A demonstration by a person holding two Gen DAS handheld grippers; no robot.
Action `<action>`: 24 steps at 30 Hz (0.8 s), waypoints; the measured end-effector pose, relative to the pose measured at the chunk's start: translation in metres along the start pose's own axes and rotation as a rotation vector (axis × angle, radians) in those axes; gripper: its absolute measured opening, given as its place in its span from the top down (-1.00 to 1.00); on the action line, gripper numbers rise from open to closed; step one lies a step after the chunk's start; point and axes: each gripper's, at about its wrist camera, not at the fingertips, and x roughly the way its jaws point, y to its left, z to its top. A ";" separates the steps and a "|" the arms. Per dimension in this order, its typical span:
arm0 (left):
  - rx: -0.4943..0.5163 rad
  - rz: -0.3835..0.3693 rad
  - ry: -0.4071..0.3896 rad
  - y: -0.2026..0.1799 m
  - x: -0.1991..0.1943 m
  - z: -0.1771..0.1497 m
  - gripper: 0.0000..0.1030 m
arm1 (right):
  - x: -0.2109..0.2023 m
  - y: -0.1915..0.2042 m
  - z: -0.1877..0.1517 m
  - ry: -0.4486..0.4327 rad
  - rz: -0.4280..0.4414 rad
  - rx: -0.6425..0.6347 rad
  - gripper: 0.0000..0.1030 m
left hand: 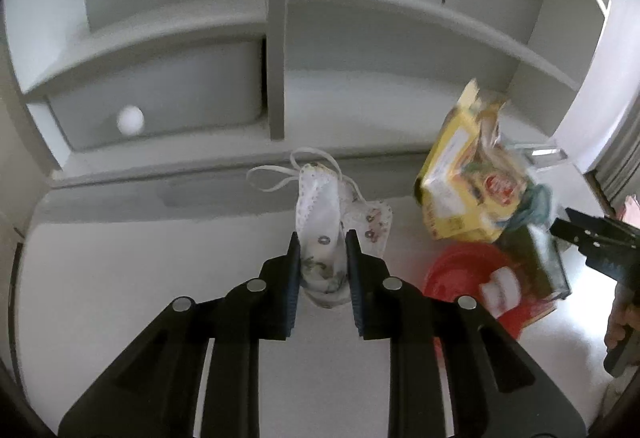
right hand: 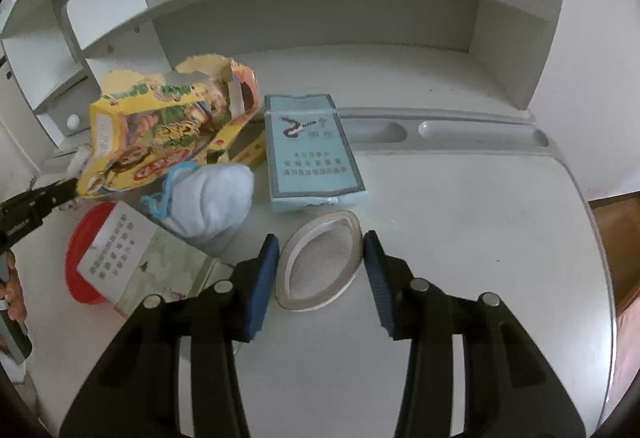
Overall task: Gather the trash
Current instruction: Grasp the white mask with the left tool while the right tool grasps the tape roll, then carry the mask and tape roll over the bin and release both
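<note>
In the left wrist view my left gripper (left hand: 322,238) has a white patterned face mask (left hand: 322,226) between its fingers, pressed from both sides, its ear loops trailing toward the shelf. In the right wrist view my right gripper (right hand: 320,238) is open around a squashed white paper cup (right hand: 320,258) lying on the desk; the pads stand beside its rim. To the left lie a torn yellow snack box (right hand: 160,134), a pale blue cigarette pack (right hand: 312,146), a white and blue sock (right hand: 208,198), a red lid (right hand: 80,270) and a green carton (right hand: 132,262).
A white desk (right hand: 480,238) with a pen groove (right hand: 440,130) at the back and white shelving (left hand: 276,38) behind it. A drawer with a round knob (left hand: 130,120) sits at the left. The desk's right edge drops to a wooden floor (right hand: 616,238).
</note>
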 end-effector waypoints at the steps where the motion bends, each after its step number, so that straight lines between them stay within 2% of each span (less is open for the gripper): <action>1: -0.006 -0.003 -0.012 0.000 -0.008 0.001 0.60 | -0.007 -0.002 -0.001 -0.015 0.001 0.001 0.16; 5: -0.014 -0.007 -0.048 -0.003 -0.032 0.002 0.60 | -0.029 -0.004 0.001 -0.065 0.006 0.001 0.16; 11: -0.006 -0.024 -0.095 -0.023 -0.065 0.003 0.60 | -0.025 -0.009 -0.014 -0.027 0.059 0.016 0.16; 15: 0.053 -0.083 -0.136 -0.074 -0.088 0.008 0.60 | -0.070 -0.029 -0.015 -0.117 0.136 0.066 0.16; 18: 0.126 -0.170 -0.173 -0.133 -0.106 0.007 0.60 | -0.128 -0.064 -0.022 -0.197 0.210 0.117 0.16; 21: 0.220 -0.294 -0.201 -0.205 -0.123 -0.001 0.60 | -0.194 -0.115 -0.045 -0.268 0.181 0.163 0.16; 24: 0.328 -0.432 -0.178 -0.283 -0.133 -0.023 0.60 | -0.243 -0.173 -0.079 -0.293 0.114 0.258 0.15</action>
